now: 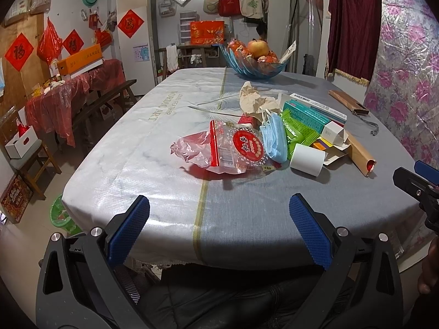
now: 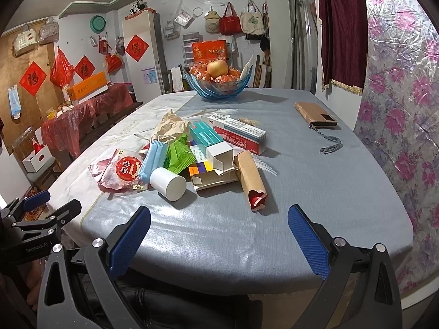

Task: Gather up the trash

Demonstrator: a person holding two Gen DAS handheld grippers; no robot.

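Observation:
A pile of trash lies mid-table: a clear and red plastic bag (image 1: 233, 150) (image 2: 123, 171), a blue face mask (image 1: 274, 137) (image 2: 153, 159), a green wrapper (image 1: 297, 131) (image 2: 178, 156), a white cup on its side (image 1: 307, 159) (image 2: 168, 183), a brown paper tube (image 1: 359, 155) (image 2: 251, 178), medicine boxes (image 1: 307, 115) (image 2: 233, 133) and crumpled paper (image 1: 253, 98) (image 2: 170, 123). My left gripper (image 1: 219, 208) is open and empty over the near table edge. My right gripper (image 2: 219, 219) is open and empty, short of the tube. Each shows in the other's view, the right (image 1: 417, 183) and the left (image 2: 41, 205).
A blue glass fruit bowl (image 1: 255, 67) (image 2: 219, 87) stands at the table's far end. A brown phone case with a strap (image 2: 315, 113) (image 1: 348, 101) lies at the far right. A green bin (image 1: 60, 216) stands on the floor left of the table. A bench (image 1: 104, 104) runs along the left.

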